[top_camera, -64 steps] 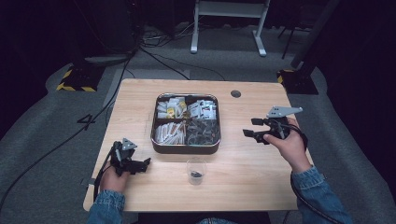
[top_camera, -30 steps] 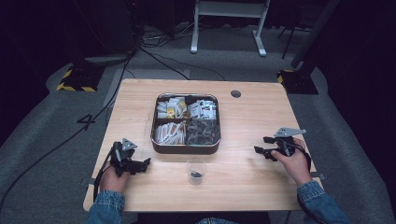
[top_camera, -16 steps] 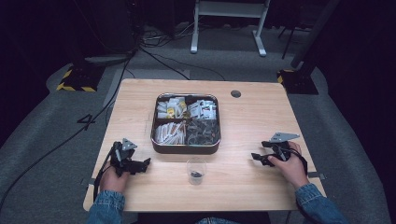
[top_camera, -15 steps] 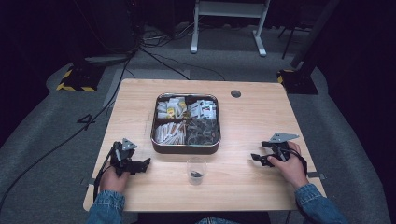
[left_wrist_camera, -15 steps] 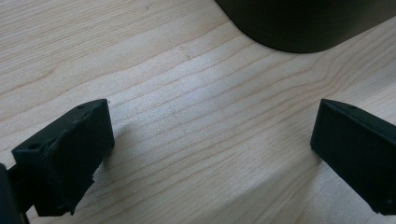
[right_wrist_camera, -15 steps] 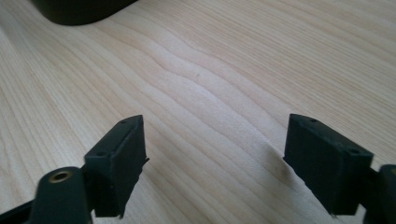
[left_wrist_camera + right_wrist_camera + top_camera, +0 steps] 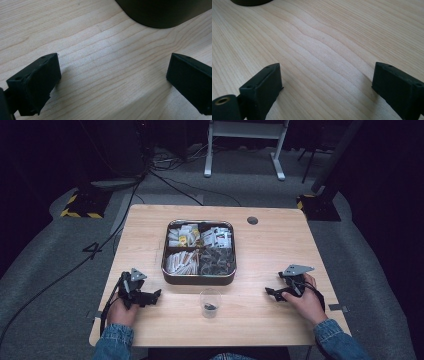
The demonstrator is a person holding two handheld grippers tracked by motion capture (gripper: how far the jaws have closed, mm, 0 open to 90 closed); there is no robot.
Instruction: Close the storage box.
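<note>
The left claw (image 7: 150,296) rests low on the pale wooden tabletop (image 7: 280,245), its jaws spread wide with bare wood grain between them. The right claw (image 7: 272,293) sits likewise on the tabletop's other side; its jaws have just been opening and now stand far apart, holding nothing. Between the two claws, near the front edge, stands one small clear plastic cup (image 7: 210,302), upright, with a dark bit at its bottom too small to identify. Beyond it lies one square dark metal tray (image 7: 197,279) with four compartments; their contents are pale packets and dark pieces, hard to make out. In the left gripper view a dark rounded corner (image 7: 160,12) is cut off at the top edge.
</note>
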